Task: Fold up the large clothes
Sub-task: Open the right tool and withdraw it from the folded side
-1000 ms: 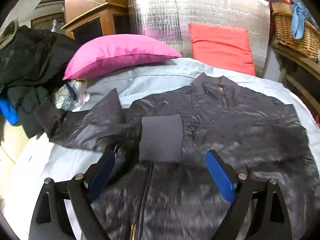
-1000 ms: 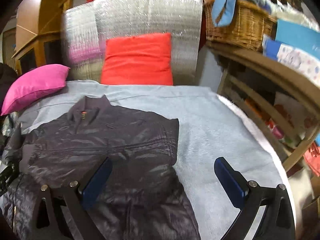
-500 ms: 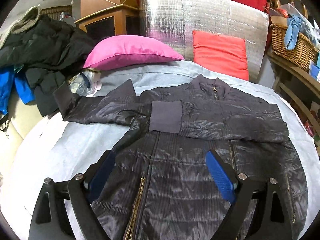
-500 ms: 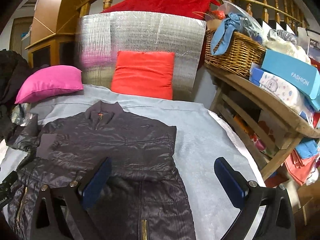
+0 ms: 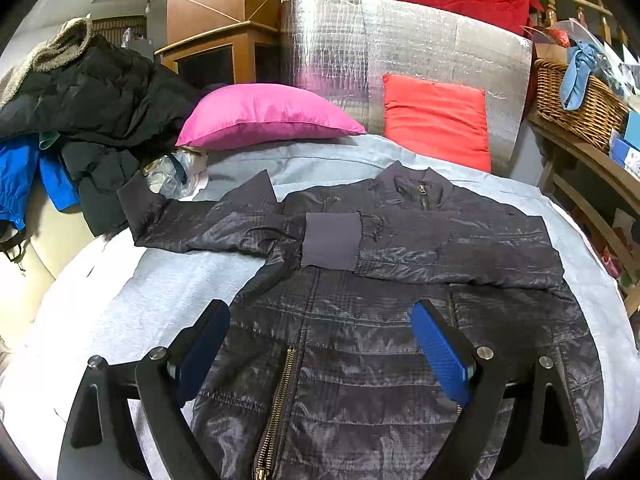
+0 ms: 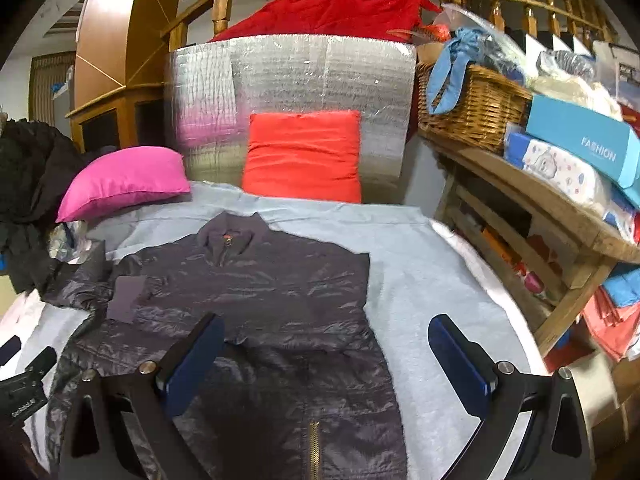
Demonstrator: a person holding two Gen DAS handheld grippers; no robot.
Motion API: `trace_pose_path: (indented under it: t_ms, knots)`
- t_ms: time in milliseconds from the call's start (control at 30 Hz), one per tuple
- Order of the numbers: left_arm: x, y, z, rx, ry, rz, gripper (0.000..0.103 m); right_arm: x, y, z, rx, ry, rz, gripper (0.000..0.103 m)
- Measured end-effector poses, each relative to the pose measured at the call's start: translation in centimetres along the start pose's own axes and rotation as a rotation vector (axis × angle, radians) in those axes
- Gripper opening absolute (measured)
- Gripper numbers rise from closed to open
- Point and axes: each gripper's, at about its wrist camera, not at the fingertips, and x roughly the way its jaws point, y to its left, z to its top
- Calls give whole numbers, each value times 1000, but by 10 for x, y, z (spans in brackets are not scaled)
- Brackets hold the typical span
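Observation:
A dark quilted jacket [image 5: 380,340] lies front up on a grey sheet [image 5: 160,292], zipped, collar at the far end. One sleeve is folded across the chest, its grey cuff [image 5: 332,240] near the middle. The other sleeve [image 5: 200,220] stretches out to the left. My left gripper [image 5: 320,344] is open and empty above the jacket's lower front. My right gripper [image 6: 324,356] is open and empty above the jacket's [image 6: 260,300] right side. The sheet also shows in the right wrist view [image 6: 420,280].
A pink pillow [image 5: 264,120] and a red cushion [image 5: 436,116] lean at the far end against a silver foil mat [image 5: 400,52]. Dark and blue clothes [image 5: 80,100] pile at the left. A wooden shelf [image 6: 540,208] with a wicker basket [image 6: 472,108] and boxes stands at the right.
Both grippers have pulled back and risen from the jacket, so more of it shows. Both stay open. The jacket has not moved.

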Motion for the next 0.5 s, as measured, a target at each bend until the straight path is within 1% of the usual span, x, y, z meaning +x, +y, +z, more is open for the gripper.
trace_pose_path:
  t_ms: [133, 233, 300, 500]
  knots:
    - [-2, -1, -1, -2, 0, -5, 92, 7, -3, -7, 49, 59, 49, 103]
    - [-3, -3, -2, -2, 1, -9, 92, 16, -5, -16, 93, 128, 92, 103]
    - [-3, -3, -4, 0, 4, -10, 92, 21, -4, -24, 109, 160, 110, 103]
    - [-2, -2, -11, -4, 20, -8, 92, 28, -1, -42, 118, 194, 115, 103]
